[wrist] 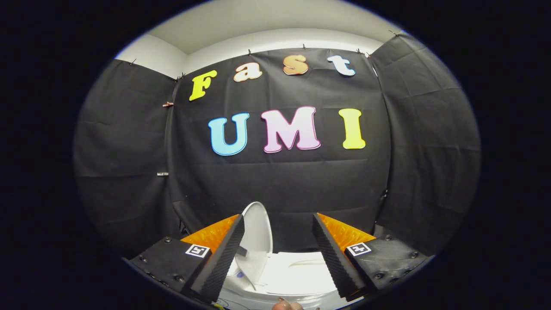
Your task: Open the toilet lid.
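forward along claw (277, 254), above toilet (297, 275)

Black cloth (292, 181) hangs as the booth's back wall, creased in faint horizontal folds. Side panels of the same cloth (125, 172) angle in on both sides. Small clips (168, 104) pin the cloth along its top edge and seams. Above, a pale wall (275, 38), evenly lit.

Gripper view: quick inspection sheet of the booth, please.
Surface: white toilet body below the tongs.
Job's things: toilet lid raised, standing upright just ahead of the left finger.
Clutter: nothing seen.
Grippers: tongs open, fingers apart, holding nothing.
Cables: thin wires by the left finger's base; not clear what they are.
Surroundings: black cloth wall behind; white wall above.
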{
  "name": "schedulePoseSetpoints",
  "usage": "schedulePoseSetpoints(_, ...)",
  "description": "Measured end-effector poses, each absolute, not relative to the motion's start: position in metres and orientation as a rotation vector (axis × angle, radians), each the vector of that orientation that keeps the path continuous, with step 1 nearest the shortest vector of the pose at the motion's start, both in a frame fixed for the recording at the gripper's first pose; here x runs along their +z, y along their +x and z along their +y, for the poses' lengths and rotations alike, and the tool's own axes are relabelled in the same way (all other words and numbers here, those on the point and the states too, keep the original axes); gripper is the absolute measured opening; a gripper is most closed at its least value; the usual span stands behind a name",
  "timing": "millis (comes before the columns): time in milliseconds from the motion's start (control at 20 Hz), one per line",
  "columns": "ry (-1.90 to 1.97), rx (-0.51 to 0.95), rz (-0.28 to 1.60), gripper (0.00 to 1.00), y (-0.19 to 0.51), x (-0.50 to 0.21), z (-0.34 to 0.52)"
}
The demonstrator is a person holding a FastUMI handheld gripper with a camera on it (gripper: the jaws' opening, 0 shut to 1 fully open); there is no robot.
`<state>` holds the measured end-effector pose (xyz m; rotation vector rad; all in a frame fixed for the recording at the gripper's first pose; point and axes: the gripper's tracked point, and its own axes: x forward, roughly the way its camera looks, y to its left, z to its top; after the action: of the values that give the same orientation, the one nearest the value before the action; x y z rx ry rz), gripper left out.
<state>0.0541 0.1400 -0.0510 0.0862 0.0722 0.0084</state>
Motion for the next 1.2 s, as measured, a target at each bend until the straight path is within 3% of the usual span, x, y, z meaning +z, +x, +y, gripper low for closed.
schedulePoseSetpoints(550, 0.032, -0.033, 0.026, 0.99, 0.015, -0.017, 0.040)
schedulePoseSetpoints(1200, 0.057, 0.001, 0.004, 0.99, 0.000, -0.007, 0.007)
